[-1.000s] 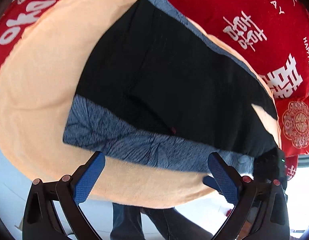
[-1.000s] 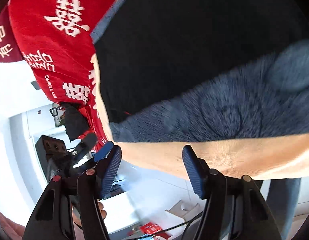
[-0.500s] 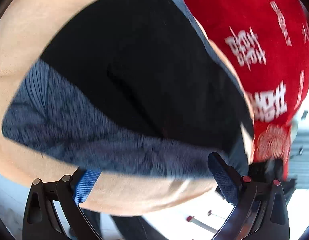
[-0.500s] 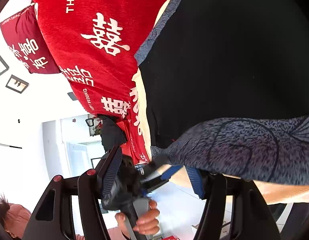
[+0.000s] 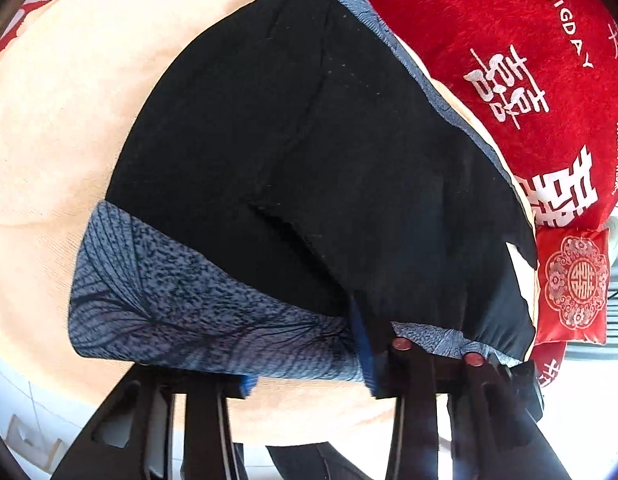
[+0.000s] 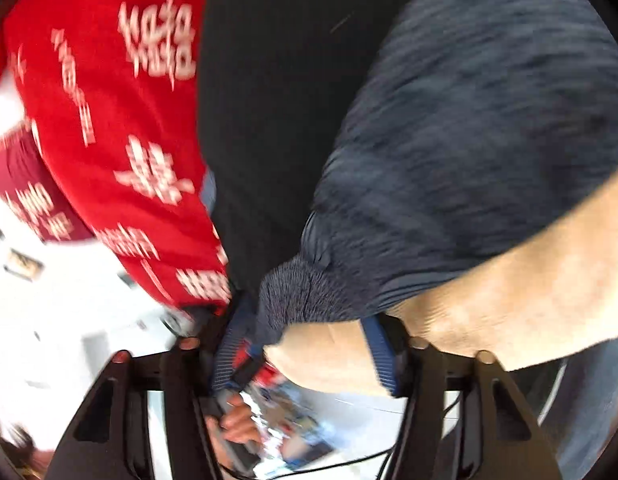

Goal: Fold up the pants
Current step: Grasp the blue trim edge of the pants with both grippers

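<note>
Both tongs have closed in on the waistband since a second ago. Left view: left tongs (image 5: pixel 305 360), jaws closing, band (image 5: pixel 197 320) gathered between them; one pair of pants (image 5: pixel 309 152) lies flat ahead on the peach cover (image 5: pixel 49 140), gripped at the near hem so it can be lifted over (judged). Right view (blurred): right tongs (image 6: pixel 305 356) closing on the band's bunched corner, one red blanket (image 6: pixel 109 128) to their left.

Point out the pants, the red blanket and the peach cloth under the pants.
pants (image 5: pixel 309 140), left wrist view, on the black middle panel.
red blanket (image 5: pixel 489 20), left wrist view, on plain red pile above the white characters.
peach cloth (image 5: pixel 61 120), left wrist view, on bare fabric beside the pants.
</note>
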